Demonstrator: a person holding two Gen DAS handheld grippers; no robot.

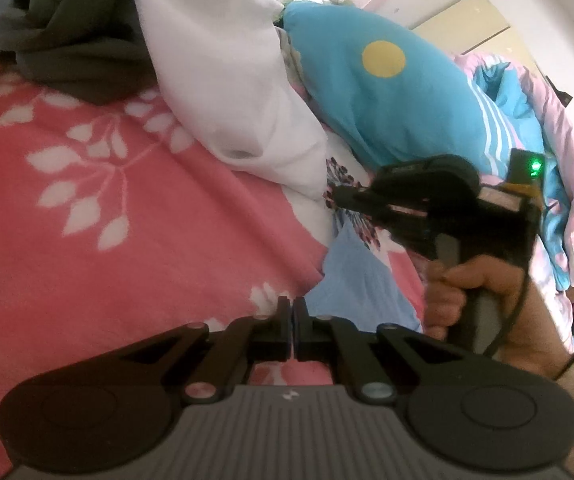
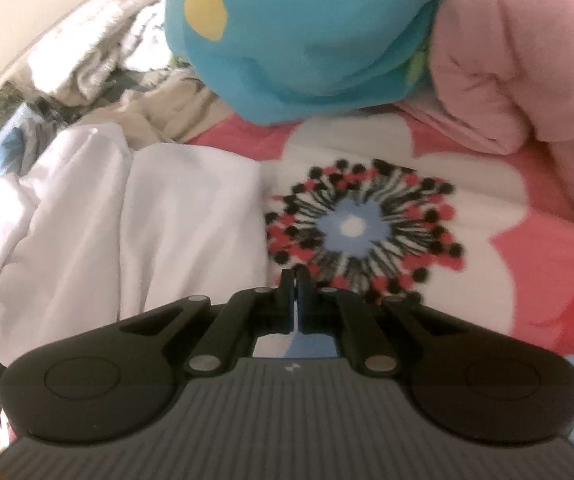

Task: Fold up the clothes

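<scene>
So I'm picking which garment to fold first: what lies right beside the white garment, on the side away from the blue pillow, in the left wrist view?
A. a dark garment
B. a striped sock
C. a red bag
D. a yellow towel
A: a dark garment lies bunched against the white garment, on the side away from the pillow.

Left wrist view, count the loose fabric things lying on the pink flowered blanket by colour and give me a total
White: 1, the white garment
Dark: 1, the dark garment
Blue: 1, the blue pillow with a yellow dot
Total: 3, all on the pink blanket
</scene>
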